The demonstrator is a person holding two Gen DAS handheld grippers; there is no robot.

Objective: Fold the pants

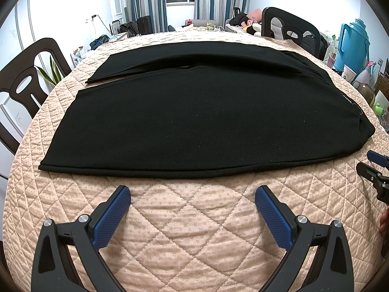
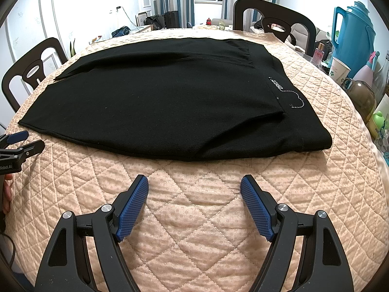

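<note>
Black pants (image 1: 194, 112) lie flat on the quilted peach table cover (image 1: 194, 219), legs pointing left, waist at the right. The two legs lie side by side, one nearer, one farther. The pants also show in the right wrist view (image 2: 170, 102), with white stitched lettering (image 2: 277, 85) near the waist. My left gripper (image 1: 193, 193) is open and empty, hovering just in front of the near leg's edge. My right gripper (image 2: 194, 182) is open and empty, in front of the waist end. The right gripper shows at the right edge of the left wrist view (image 1: 375, 165).
Dark wooden chairs stand at the left (image 1: 26, 77) and the far side (image 2: 272, 22). A blue thermos jug (image 2: 352, 34), paper cup (image 2: 340, 70), bottles and a glass jar (image 2: 362, 97) crowd the table's right edge.
</note>
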